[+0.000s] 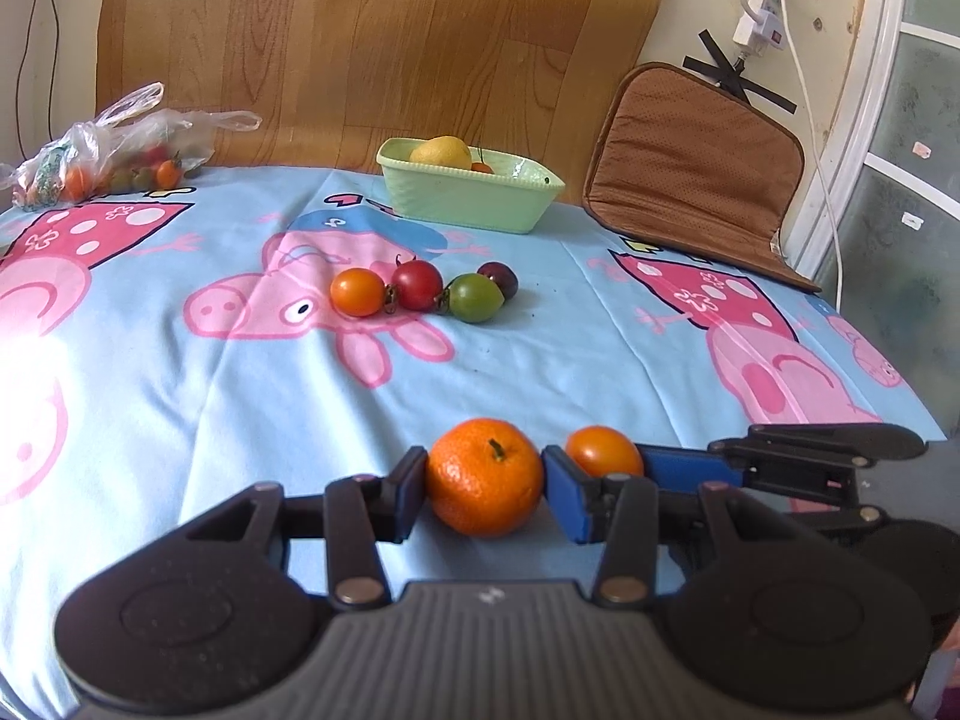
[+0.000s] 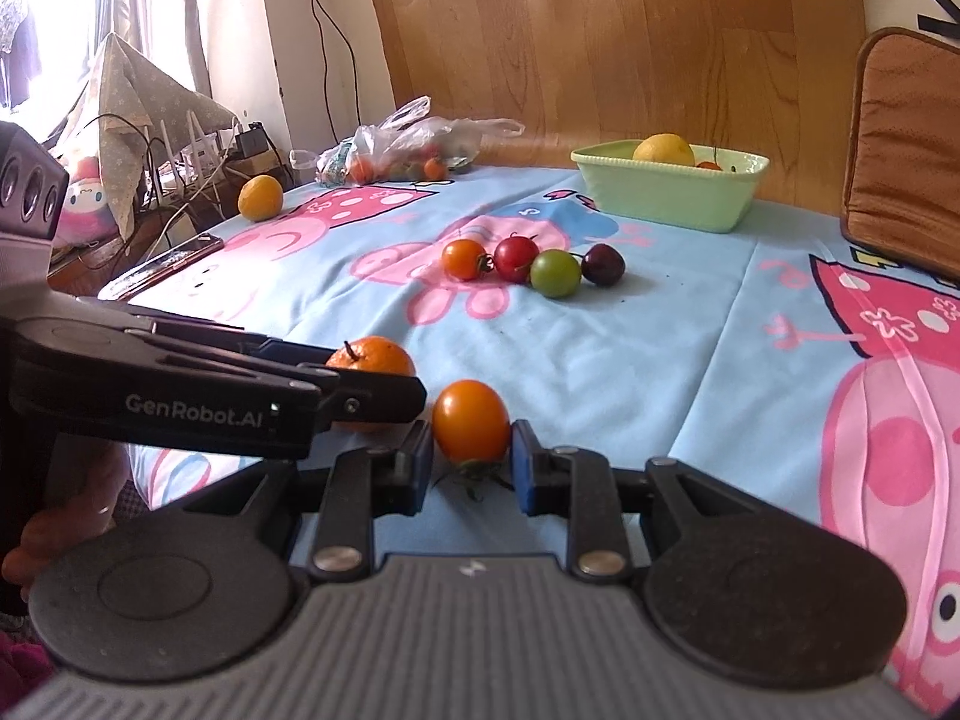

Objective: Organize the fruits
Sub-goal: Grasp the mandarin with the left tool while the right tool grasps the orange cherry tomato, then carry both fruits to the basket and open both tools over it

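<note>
Nearest the cameras, well short of the green basket (image 1: 462, 195): left gripper (image 1: 485, 483) fingers clamped on the mandarin (image 1: 485, 476); right gripper (image 2: 471, 461) fingers flank the orange tomato (image 2: 471, 420), contact uncertain. Grasp step; next, presumably lift and carry to basket.

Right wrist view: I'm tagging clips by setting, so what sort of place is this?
Probably a lived-in home room: a cartoon tablecloth on the table, a seat cushion, and a router with tangled cables by the window.
</note>
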Tool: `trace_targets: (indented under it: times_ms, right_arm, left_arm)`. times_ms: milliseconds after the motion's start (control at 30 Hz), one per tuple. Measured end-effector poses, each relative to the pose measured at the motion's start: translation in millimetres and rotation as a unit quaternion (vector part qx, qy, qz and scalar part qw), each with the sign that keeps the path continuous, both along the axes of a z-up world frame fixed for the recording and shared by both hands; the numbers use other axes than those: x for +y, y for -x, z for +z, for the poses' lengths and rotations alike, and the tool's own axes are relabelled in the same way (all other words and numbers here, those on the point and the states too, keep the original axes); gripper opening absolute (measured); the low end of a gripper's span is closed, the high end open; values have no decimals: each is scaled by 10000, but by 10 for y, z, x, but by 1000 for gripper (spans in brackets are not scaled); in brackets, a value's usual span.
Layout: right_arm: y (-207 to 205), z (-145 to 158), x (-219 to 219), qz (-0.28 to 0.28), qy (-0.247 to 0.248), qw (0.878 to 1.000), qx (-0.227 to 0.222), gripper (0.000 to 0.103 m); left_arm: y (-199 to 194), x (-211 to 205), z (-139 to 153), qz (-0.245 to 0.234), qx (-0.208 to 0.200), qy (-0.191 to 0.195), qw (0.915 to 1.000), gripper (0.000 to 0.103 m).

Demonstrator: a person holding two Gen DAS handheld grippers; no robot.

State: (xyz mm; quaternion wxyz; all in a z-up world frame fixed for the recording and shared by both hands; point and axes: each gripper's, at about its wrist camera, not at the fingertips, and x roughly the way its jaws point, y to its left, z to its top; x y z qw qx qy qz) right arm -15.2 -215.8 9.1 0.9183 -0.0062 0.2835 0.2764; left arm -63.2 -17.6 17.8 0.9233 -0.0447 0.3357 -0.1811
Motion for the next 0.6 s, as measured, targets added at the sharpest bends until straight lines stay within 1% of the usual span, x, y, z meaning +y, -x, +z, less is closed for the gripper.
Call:
trace_targets:
  times_ms: [133, 300, 433, 600]
  right_arm:
    - [-60, 69, -63, 16, -120, 9999, -45, 30]
    - [-357, 238, -232, -68, -377, 9992, -137, 30]
    - [-773, 416, -345, -271, -447, 9980, -350, 30]
    - [-1514, 585, -469, -771, -587, 9939, -534, 30]
  left_arm:
    - [-90, -3, 82, -76, -66, 50, 9999, 42]
    - [-398, -3, 260, -187, -107, 207, 9996, 42]
    - [-813, -23, 467, -253, -244, 283, 9990, 42]
    - [-1519, -39, 728, -259, -543, 339, 9976, 42]
